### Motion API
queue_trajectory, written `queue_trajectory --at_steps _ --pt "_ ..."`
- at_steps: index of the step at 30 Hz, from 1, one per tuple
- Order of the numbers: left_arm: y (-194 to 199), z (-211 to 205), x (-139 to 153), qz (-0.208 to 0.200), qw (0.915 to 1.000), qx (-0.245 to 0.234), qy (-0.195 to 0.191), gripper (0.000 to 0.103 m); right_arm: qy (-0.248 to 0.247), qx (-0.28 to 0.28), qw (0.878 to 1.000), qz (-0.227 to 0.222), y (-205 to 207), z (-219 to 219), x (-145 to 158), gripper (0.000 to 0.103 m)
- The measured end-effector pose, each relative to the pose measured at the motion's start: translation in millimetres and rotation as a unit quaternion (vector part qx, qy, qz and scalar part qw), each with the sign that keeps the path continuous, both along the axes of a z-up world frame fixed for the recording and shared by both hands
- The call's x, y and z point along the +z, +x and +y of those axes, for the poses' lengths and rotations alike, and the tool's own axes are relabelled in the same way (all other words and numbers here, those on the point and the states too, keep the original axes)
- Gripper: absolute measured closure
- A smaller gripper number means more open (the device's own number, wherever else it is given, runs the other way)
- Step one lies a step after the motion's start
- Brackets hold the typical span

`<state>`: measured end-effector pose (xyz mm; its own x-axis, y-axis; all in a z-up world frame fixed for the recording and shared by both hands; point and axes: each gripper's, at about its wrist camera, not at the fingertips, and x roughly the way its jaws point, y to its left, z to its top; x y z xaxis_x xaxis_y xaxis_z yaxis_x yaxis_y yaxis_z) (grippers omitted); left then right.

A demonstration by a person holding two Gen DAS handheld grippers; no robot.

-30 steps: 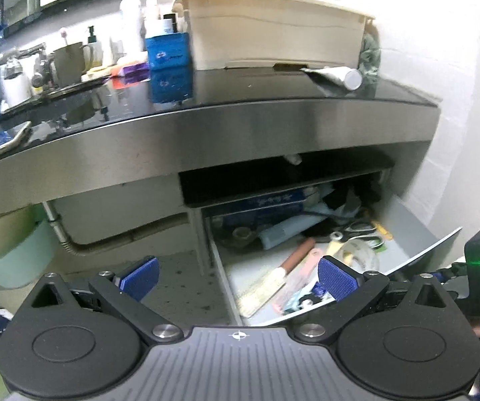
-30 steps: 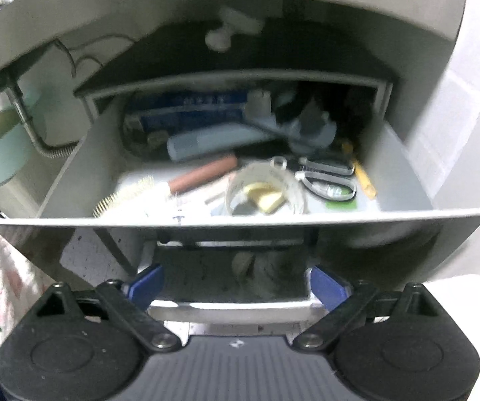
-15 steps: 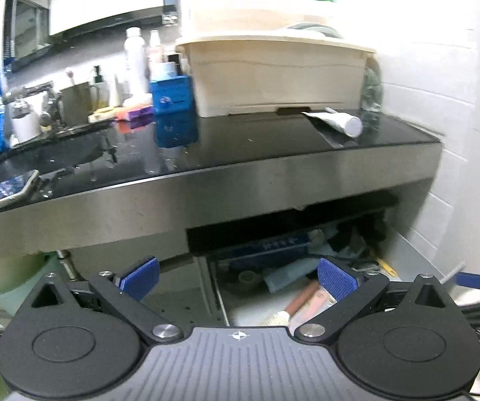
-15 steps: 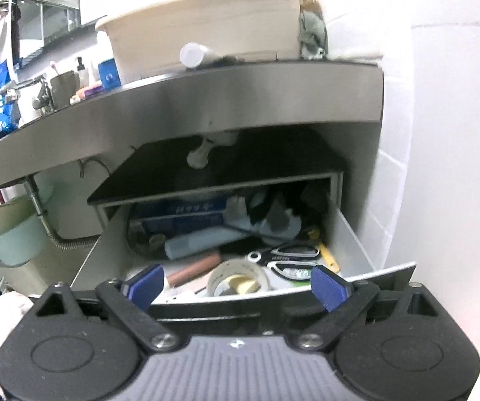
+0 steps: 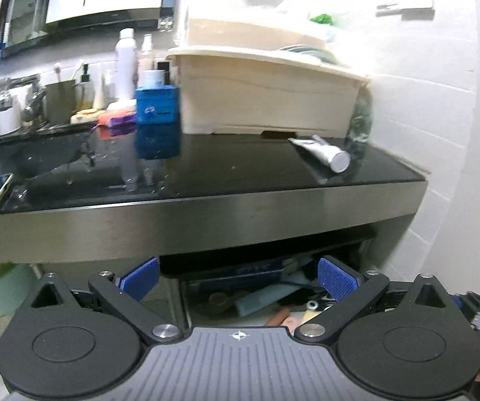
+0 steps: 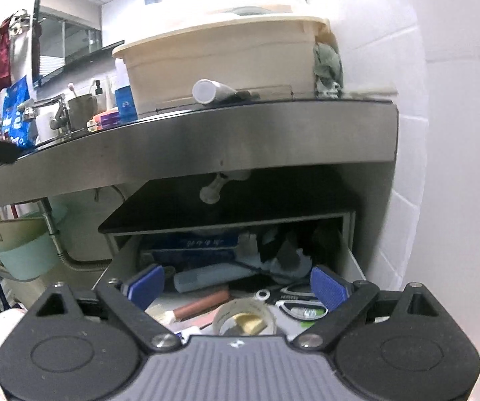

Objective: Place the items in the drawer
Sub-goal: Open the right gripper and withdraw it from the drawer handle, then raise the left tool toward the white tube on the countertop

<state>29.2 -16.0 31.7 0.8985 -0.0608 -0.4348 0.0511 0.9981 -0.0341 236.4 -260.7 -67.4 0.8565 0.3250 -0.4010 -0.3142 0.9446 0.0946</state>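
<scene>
- While both tools are raised toward the surface edge, the left hand-held gripper (image 5: 236, 275) stands with its blue pads wide apart and nothing between them; the right hand-held gripper (image 6: 236, 285) likewise, spread and empty.
- Just beyond both, the drawer (image 6: 353, 257) under the black surface (image 5: 240, 167) stands pulled out, holding a tape roll (image 6: 243, 317), scissors (image 6: 298, 302), a brown-handled brush (image 6: 201, 305) and a blue box (image 6: 189, 245).
- Farther out, a white tube (image 5: 323, 150) lies on its side near the right end of the surface, cap toward the edge, just before a cream tub (image 5: 266, 100).
- Judgement: if the tube is the item to stow, it should be light, soft-walled and smooth; a hard squeeze would dent it. Best purchase is across the body just behind the stiffer cap end.
- Judgement: the glossy surface may let it roll or slide when touched.
- Whether other items are meant cannot be told.
</scene>
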Motion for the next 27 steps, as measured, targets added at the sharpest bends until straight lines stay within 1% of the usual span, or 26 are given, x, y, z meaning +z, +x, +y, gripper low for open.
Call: queue_trajectory --at_steps 1,5,10,13,14,17,21,24,27 --pt "0.6 -0.4 0.9 -0.002 1.0000 -0.004 -0.002 0.001 -0.004 0.002 1.000 -0.006 1.1 1.0 -0.2 0.008" --pt "3.2 -6.3 5.3 -0.030 0.9990 0.013 0.032 0.001 -0.025 0.010 0.999 -0.032 2.0 2.8 -1.7 0.008" --pt "6.4 -13.7 10.7 -0.064 0.9946 0.034 0.074 0.001 -0.038 0.016 0.998 -0.056 3.1 3.8 -4.7 0.008" --pt "8.3 -18.1 14.0 -0.085 0.9903 0.046 0.100 0.001 -0.039 0.013 0.998 -0.056 2.2 1.0 -8.8 0.008" --pt "8.4 -18.7 14.1 -0.092 0.9897 0.044 0.101 0.001 -0.038 0.012 0.998 -0.055 1.9 -0.2 -10.2 0.008" --pt "13.1 -18.9 14.6 -0.094 0.9908 0.020 0.095 0.001 -0.035 0.009 0.998 -0.051 0.5 -3.4 -14.5 0.008" --pt "16.1 -22.9 19.2 -0.100 0.9905 0.023 0.092 0.001 -0.029 0.005 0.998 -0.049 -0.1 -5.7 -17.8 0.008" --pt "19.1 -18.2 24.5 -0.099 0.9940 -0.002 0.047 0.001 -0.026 0.005 0.998 -0.049 0.0 -6.5 -18.8 0.008" --pt "22.2 -13.5 29.8 -0.098 0.9948 -0.028 0.002 0.001 -0.020 0.003 0.999 -0.044 -0.4 -8.6 -20.9 0.008"
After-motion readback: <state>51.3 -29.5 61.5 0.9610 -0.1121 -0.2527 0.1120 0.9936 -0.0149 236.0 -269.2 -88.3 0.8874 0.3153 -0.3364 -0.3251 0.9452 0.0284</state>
